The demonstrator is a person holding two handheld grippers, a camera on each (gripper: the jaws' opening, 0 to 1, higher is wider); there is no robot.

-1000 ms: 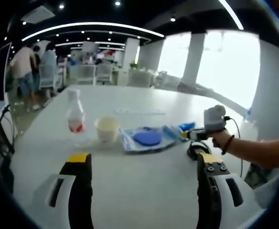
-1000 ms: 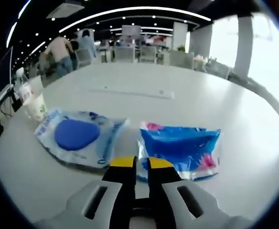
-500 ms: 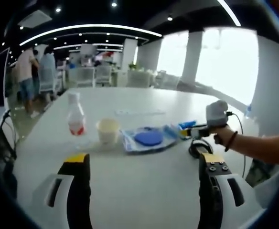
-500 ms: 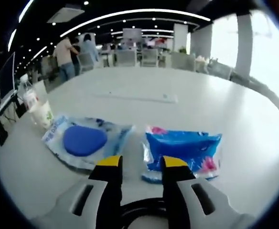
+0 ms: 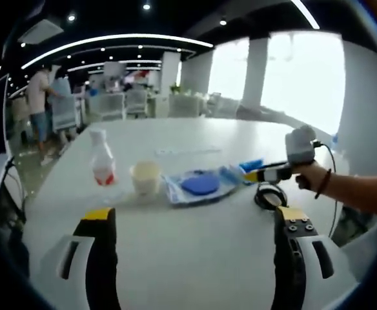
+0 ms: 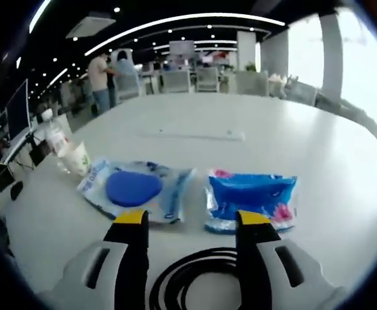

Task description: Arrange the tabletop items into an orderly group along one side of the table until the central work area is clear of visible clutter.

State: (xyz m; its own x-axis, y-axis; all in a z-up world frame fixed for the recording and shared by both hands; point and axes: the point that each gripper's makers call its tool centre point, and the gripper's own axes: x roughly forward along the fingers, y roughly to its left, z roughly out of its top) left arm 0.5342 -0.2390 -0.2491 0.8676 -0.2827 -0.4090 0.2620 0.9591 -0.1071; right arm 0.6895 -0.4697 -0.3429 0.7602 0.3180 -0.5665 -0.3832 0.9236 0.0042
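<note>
White tabletop (image 6: 317, 148); right gripper (image 6: 195, 218) fingers wide over black coil (image 6: 188, 274). Left gripper (image 5: 192, 213) wide, empty. Descend centred, clamp one strand.

Your left gripper (image 5: 195, 216) stood with jaws wide apart above the white table (image 5: 195, 258). Beyond it the paper cup (image 5: 145, 177) served as landmark: bottle (image 5: 101, 157) just left of it, clear packet with blue disc (image 5: 198, 186) just right, black cable coil (image 5: 270, 196) and right gripper (image 5: 261, 174) farther right.
</note>
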